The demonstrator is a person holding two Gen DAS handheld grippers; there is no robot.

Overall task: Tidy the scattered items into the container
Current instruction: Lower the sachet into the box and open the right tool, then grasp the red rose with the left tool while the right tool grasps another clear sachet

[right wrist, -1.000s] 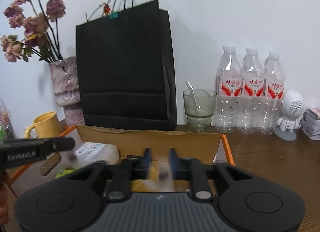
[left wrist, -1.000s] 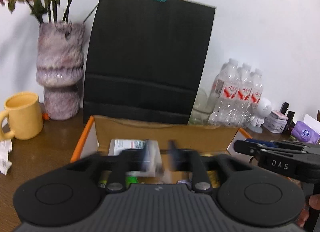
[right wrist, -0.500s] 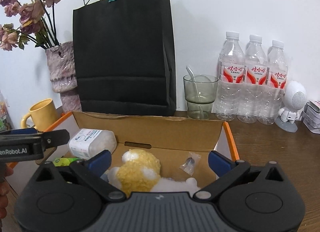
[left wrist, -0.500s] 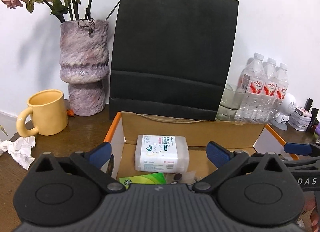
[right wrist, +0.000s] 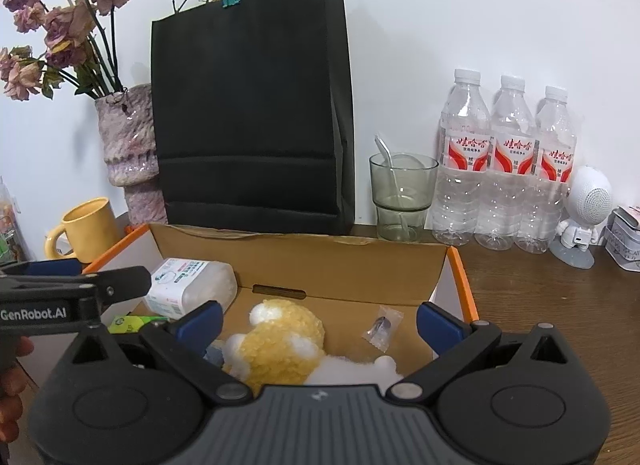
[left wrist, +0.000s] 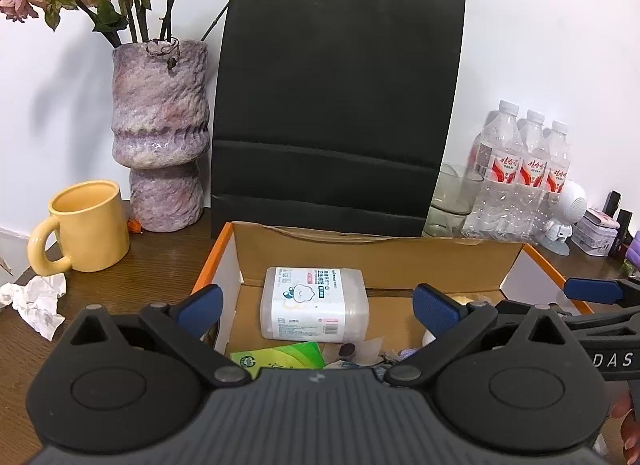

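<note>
My left gripper (left wrist: pixel 316 307): fingers spread wide, empty, over the cardboard box (left wrist: pixel 372 257).
My right gripper (right wrist: pixel 319 325): fingers spread wide, nothing between them, over the same box; from the left wrist only one blue tip shows at the frame's right edge.
Wipes pack (left wrist: pixel 314 303): lies in the box near its left wall.
Green packet (left wrist: pixel 280 359): in the box, partly cut off by my left gripper's body.
Yellow plush toy (right wrist: pixel 280 341): in the box, lower half hidden behind my right gripper.
Small clear sachet (right wrist: pixel 382 329): by the box's right wall; contents hard to make out.
Tabletop's left edge: yellow mug (left wrist: pixel 86 227), crumpled tissue (left wrist: pixel 38 299).
Behind the box: black paper bag (left wrist: pixel 336 105).
</note>
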